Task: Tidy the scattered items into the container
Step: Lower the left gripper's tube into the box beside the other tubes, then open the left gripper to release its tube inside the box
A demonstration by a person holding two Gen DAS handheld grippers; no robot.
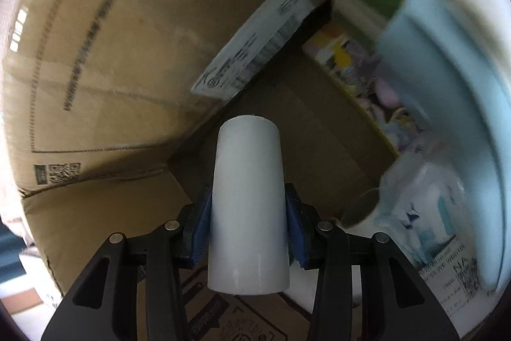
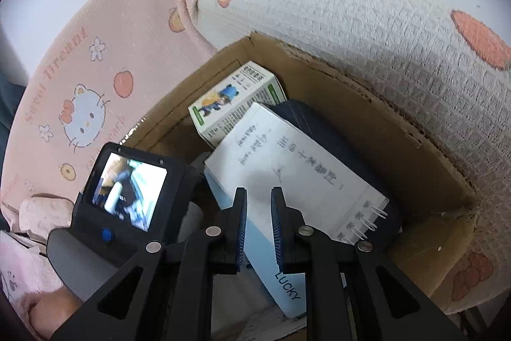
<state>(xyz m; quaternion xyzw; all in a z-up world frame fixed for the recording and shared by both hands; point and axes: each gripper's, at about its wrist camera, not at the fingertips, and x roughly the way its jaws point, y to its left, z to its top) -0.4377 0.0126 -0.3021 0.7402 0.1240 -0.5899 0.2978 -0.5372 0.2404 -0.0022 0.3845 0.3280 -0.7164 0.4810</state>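
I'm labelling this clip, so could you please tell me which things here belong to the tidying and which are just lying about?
Job:
cardboard box
white cylinder, held by left gripper
notebook, green carton, blue box, already inside

Lying about:
pink cartoon blanket
white waffle blanket

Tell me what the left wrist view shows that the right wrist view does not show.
Only the left wrist view shows the left claw shut on a white cylinder and a shipping label on the box's inner wall. Only the right wrist view shows the right claw holding nothing, a spiral notebook, and the pink cartoon blanket. Both show the cardboard box and a green-and-white carton.
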